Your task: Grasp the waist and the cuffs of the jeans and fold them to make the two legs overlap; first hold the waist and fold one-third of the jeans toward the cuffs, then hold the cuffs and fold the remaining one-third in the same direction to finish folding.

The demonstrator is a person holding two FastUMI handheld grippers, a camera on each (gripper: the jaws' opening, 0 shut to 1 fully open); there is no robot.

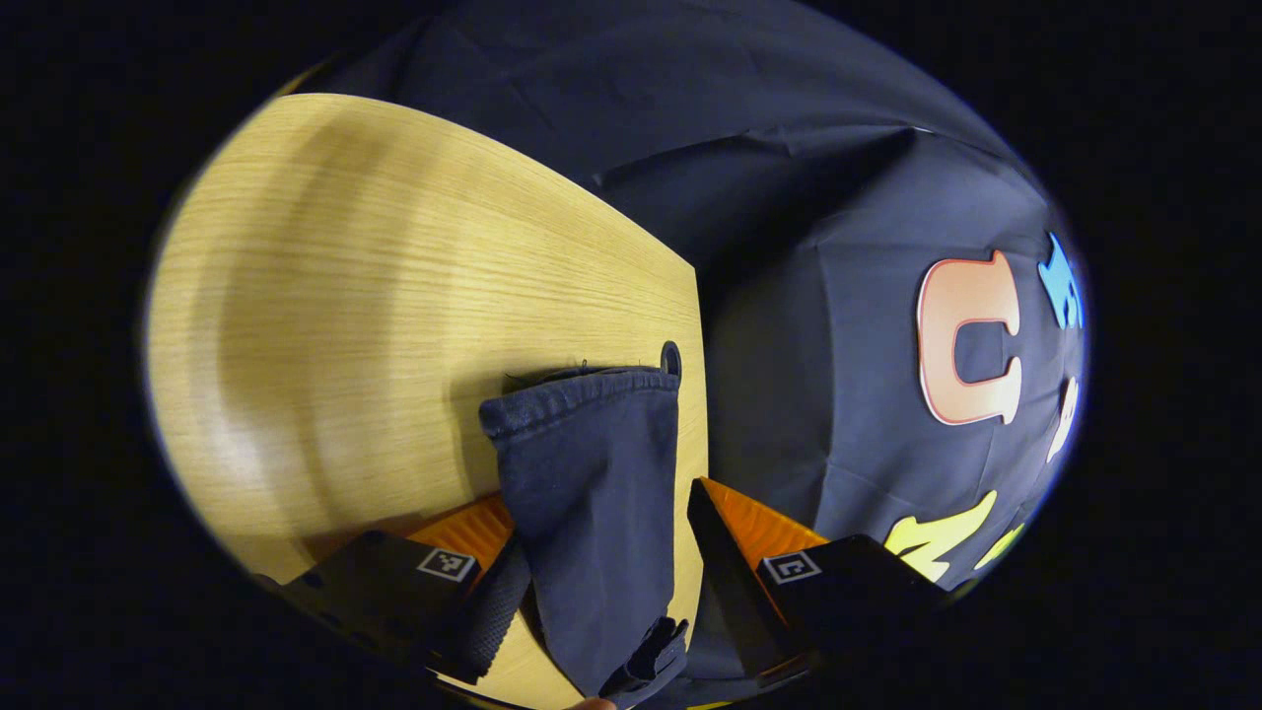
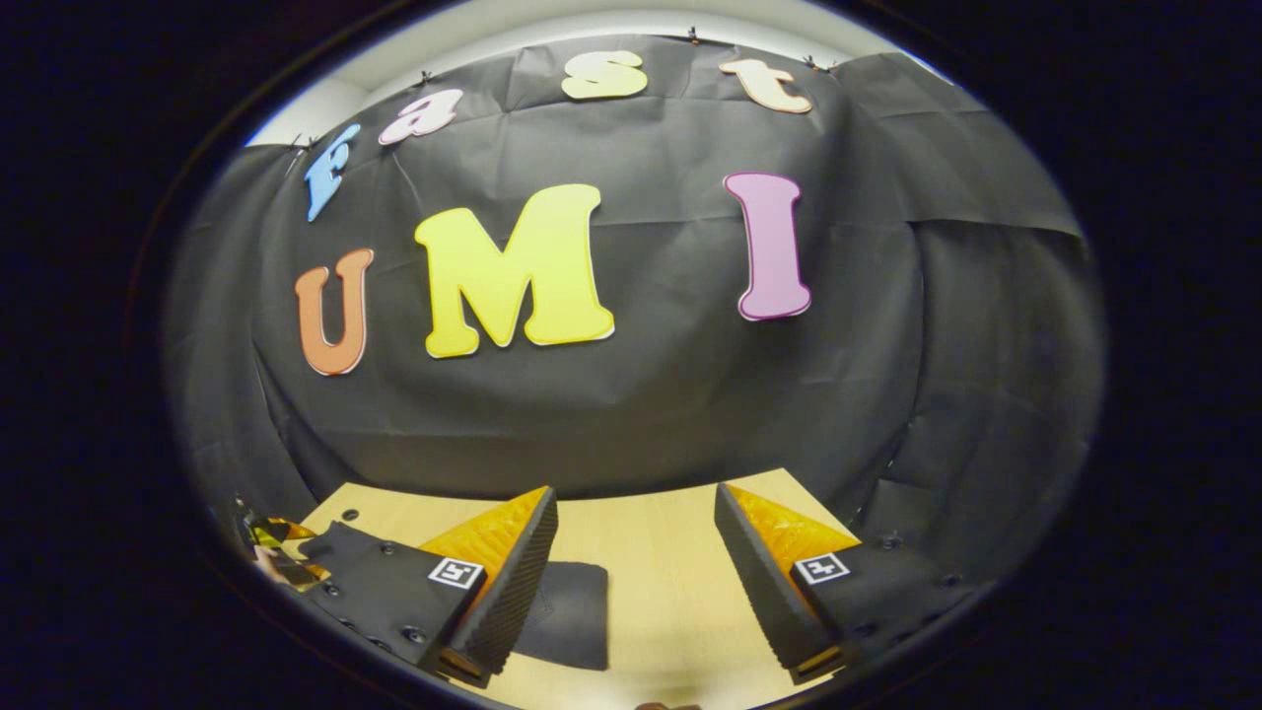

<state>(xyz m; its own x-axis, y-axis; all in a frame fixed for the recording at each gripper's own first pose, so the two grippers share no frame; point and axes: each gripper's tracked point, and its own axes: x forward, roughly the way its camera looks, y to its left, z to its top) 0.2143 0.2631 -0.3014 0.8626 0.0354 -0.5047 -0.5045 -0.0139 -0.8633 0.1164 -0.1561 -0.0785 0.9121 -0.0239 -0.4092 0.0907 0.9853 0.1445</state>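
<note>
The dark blue jeans [image 1: 592, 473] lie on the wooden table [image 1: 375, 296], one leg running forward to its hemmed cuff [image 1: 582, 390]. My left gripper [image 1: 603, 503] is open and straddles that leg, one finger on each side of the cloth, down near the table top. The fabric bunches at the bottom of the left gripper view. My right gripper [image 2: 636, 493] is open above the table [image 2: 651, 523] with nothing between its fingers. A dark patch [image 2: 564, 613] lies on the wood beside its left finger; I cannot tell whether it is cloth or shadow.
The table's edge [image 1: 698, 394] runs close beside the cuff on the right, with a small round hole [image 1: 670, 357] next to it. Black booth cloth [image 1: 838, 345] hangs beyond that edge. Bare wood stretches to the left. In the right gripper view, the booth wall [image 2: 641, 394] stands behind the table.
</note>
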